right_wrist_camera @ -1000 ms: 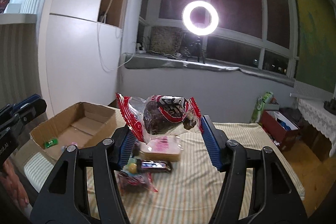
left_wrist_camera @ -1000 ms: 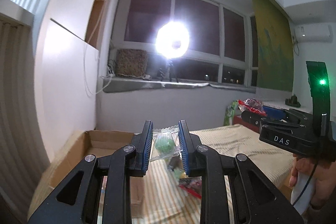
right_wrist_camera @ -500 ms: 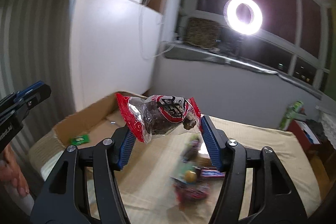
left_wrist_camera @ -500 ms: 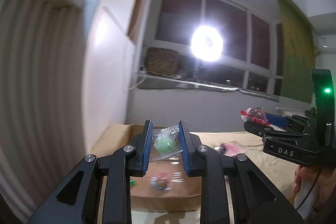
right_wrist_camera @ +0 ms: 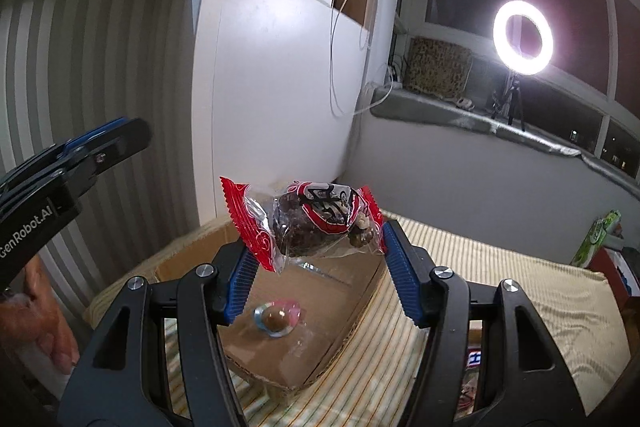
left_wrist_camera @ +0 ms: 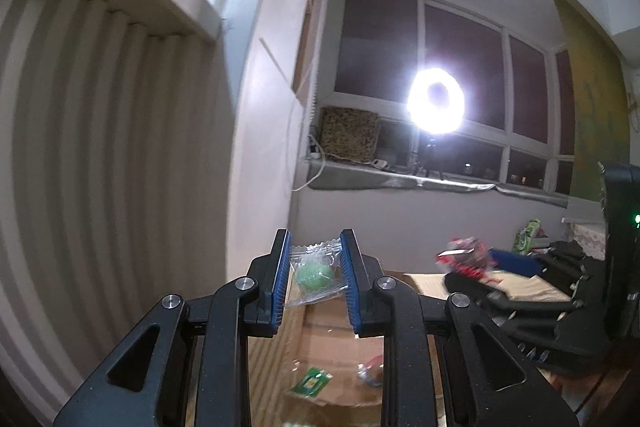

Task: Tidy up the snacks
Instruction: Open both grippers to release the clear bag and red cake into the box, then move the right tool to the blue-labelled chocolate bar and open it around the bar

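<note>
The left gripper (left_wrist_camera: pixel 314 277) stands narrowly parted, its blue pads pinching a clear packet with a green sweet (left_wrist_camera: pixel 313 275). The right gripper (right_wrist_camera: pixel 316 261) is spread wider and pinches a red-ended wrapper with a dark chocolate snack (right_wrist_camera: pixel 308 223). Both hang above the cardboard box (right_wrist_camera: pixel 324 343) on the striped bedcover (right_wrist_camera: pixel 496 275). In the box, a green packet (left_wrist_camera: pixel 310 382) lies at 6 o'clock in the left view and a round pink-wrapped sweet (right_wrist_camera: pixel 277 317) at 6 o'clock in the right view. A second ago both were over the snack pile on the bed; now they have swung left over the box.
</note>
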{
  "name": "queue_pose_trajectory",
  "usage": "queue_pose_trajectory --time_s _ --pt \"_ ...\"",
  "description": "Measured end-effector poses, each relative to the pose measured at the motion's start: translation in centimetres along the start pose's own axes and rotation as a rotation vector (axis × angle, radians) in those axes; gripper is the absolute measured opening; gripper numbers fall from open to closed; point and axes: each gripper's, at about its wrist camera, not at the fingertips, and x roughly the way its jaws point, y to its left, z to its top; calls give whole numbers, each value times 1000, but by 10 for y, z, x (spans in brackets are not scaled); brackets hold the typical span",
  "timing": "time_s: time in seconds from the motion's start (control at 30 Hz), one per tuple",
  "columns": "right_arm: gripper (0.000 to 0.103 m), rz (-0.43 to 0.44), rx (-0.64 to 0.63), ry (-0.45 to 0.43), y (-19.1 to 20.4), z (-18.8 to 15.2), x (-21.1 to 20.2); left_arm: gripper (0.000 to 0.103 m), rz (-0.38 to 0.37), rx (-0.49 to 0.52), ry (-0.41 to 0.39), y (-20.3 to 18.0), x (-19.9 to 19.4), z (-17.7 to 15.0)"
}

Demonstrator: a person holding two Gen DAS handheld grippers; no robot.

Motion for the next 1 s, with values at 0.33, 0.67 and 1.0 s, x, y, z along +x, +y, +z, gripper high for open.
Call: queue_pose_trajectory --time_s 0.33,0.67,1.0 --pt "65 55 6 152 0 -41 42 23 -59 -16 165 -4 38 -39" --pt "76 43 27 118 -4 -46 30 82 8 -36 178 6 28 -42" --pt "82 21 36 60 3 -33 0 82 90 -55 196 13 9 -17"
